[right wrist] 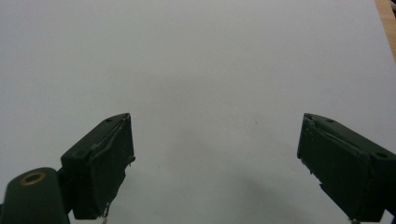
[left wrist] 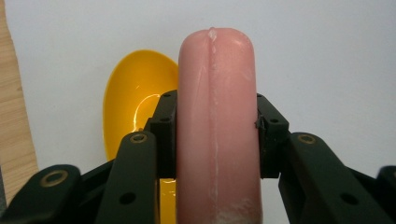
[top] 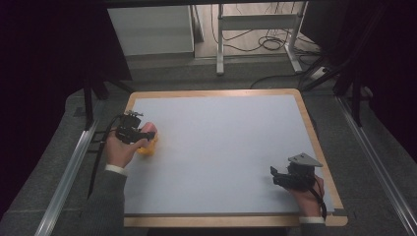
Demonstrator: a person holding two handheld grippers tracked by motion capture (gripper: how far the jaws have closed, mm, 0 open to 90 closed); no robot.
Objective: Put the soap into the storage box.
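Observation:
A pink sausage (left wrist: 216,121) stands between the jaws of my left gripper (left wrist: 216,135), which is shut on it, both pads pressing its sides. Just below and behind it lies a yellow bowl (left wrist: 133,93) on the pale sheet. From above, the left gripper (top: 142,133) is at the sheet's left side, with the sausage (top: 149,131) over the yellow bowl (top: 147,147). At the near right corner my right gripper (top: 273,175) rests on the sheet; up close the right gripper (right wrist: 215,163) is open wide with nothing between its pads.
The pale sheet (top: 221,142) covers a wooden board (top: 314,132) whose rim shows along the edges. A strip of wood (left wrist: 14,121) runs close to the bowl's left. Metal rails flank the board, and table legs and cables lie beyond the far edge.

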